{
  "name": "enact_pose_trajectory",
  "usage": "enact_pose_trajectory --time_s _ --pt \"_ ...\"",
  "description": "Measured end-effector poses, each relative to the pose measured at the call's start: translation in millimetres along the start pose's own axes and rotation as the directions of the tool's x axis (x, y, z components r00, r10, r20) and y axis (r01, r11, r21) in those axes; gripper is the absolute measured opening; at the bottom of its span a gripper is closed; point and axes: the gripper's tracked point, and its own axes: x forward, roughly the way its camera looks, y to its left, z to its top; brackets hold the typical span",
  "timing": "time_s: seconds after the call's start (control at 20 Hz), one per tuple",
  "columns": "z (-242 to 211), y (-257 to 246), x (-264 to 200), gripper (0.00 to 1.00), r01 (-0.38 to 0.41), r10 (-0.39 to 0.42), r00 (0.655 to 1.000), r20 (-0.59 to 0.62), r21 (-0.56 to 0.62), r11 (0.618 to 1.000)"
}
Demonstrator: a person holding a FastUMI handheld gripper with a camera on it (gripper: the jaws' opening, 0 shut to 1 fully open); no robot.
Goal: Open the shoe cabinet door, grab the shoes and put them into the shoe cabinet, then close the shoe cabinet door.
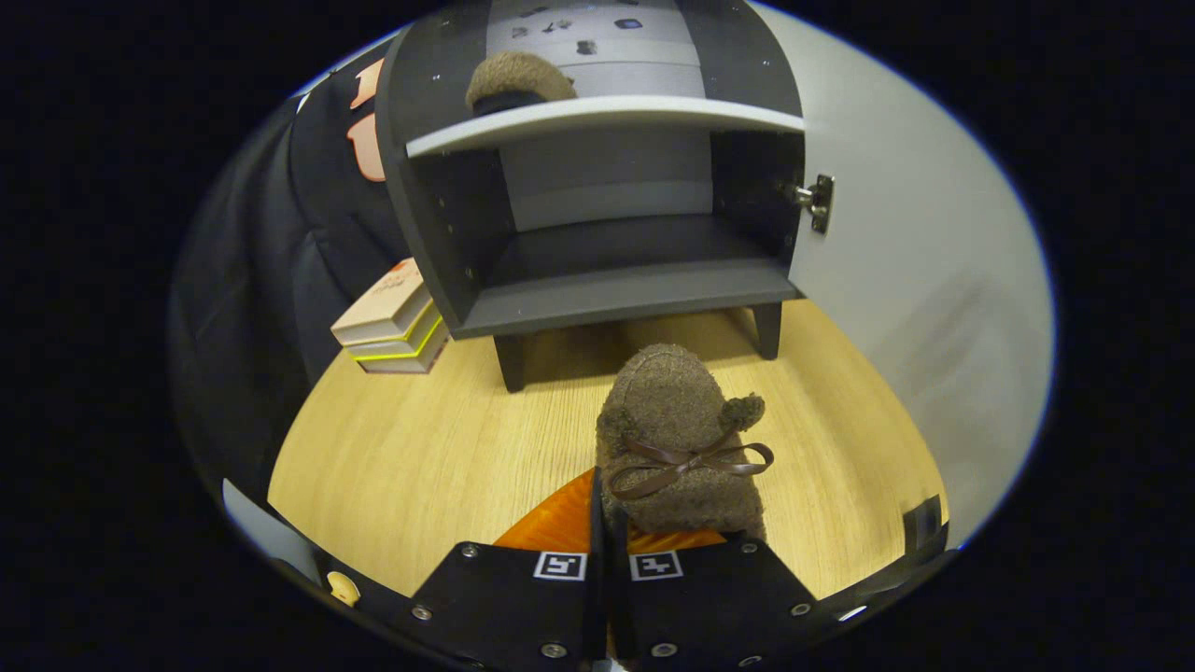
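Holding a fuzzy brown slipper (677,439) with a ribbon bow, my gripper (605,523) has its fingers drawn almost together, pinching the slipper's near edge between them. I see the slipper reaching forward over the wooden table (420,448), toe toward the shoe cabinet (597,280). Its door (896,280) stands swung open on the right. A second slipper (518,79) sits on the upper shelf (607,117); the lower compartment is bare. Beside the cabinet's left wall lies a stack of books (392,322).
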Motion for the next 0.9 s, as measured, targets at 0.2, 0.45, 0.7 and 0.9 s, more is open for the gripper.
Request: enact_pose_trajectory --time_s 0.2,0.45,0.7,0.9 --pt "73.8 -1.6 -33.9 0.03 0.012 -0.012 0.995 0.095 -0.008 1.0" --pt "158.0 2.4 -55.7 0.03 0.023 -0.012 0.98 0.198 -0.055 0.998" --pt "228.1 0.8 -63.6 0.03 0.032 -0.005 0.963 0.268 -0.097 0.995" --pt "266.6 1.8 -46.9 0.03 0.016 0.019 0.962 0.273 -0.126 0.992"
